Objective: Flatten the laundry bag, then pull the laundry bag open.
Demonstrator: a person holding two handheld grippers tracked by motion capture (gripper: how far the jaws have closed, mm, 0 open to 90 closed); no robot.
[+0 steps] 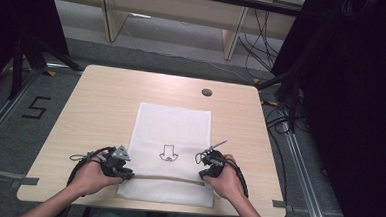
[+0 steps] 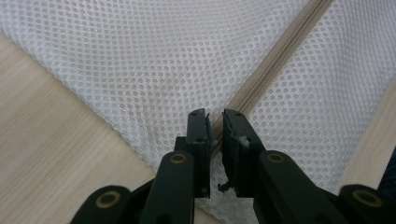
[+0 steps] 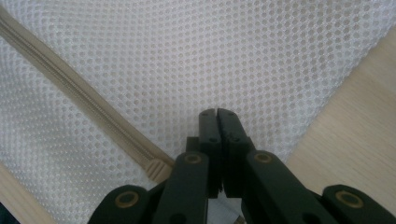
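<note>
At six o'clock on the pale wooden table [image 1: 80,112], the white mesh zip bag [image 1: 174,132] is lying flat. The left gripper [image 2: 215,122] is pinching its beige zipper [image 2: 275,56] through narrow jaws, while the right gripper [image 3: 217,113], jaws pressed together, is sitting beside the zipper's other end. Judging by the even band, the zipper is looking closed, and unzipping is seemingly yet to begin.

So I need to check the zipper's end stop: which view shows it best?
The right gripper view: the zipper ends in a ribbed tan stop beside the jaws. The left gripper view shows its teeth, no end; the high view, a thin line.
</note>
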